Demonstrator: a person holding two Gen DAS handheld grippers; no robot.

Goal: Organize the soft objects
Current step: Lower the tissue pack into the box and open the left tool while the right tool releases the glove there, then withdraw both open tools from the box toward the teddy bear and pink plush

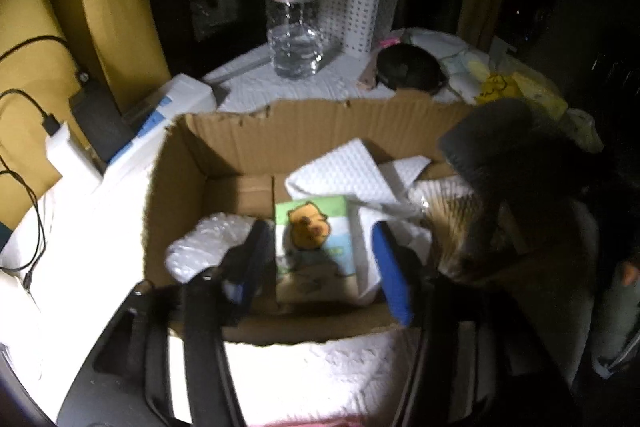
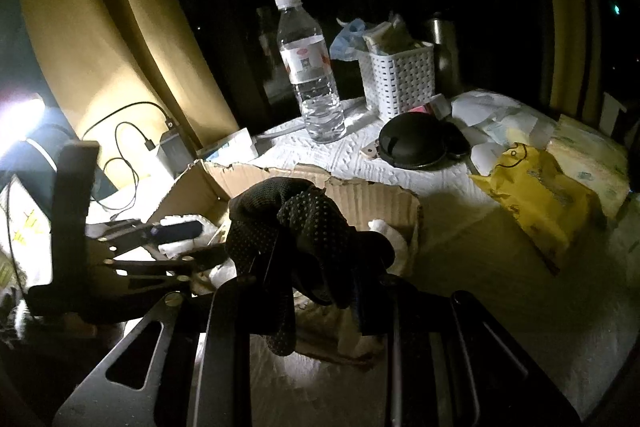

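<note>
An open cardboard box (image 1: 320, 115) stands on the white-covered table. Inside it lies a small tissue pack (image 1: 316, 247) printed with a brown cartoon animal, beside a folded white cloth (image 1: 348, 171) and a crinkly white bundle (image 1: 204, 247). My left gripper (image 1: 320, 231) reaches into the box and stands open astride the pack, with its pads clear of the pack's sides. My right gripper (image 2: 316, 267) hovers over the box's (image 2: 360, 195) right side, shut on a black dotted glove (image 2: 304, 227) that drapes over its fingertips. In the left wrist view the glove (image 1: 500, 163) is a dark blur.
Behind the box stand a water bottle (image 1: 294, 7), a white perforated basket (image 1: 356, 15) and a black round case (image 1: 408, 67). A yellow packet (image 2: 540, 195) and pale packs lie to the right. A power bank (image 1: 68, 155) with cables sits to the left.
</note>
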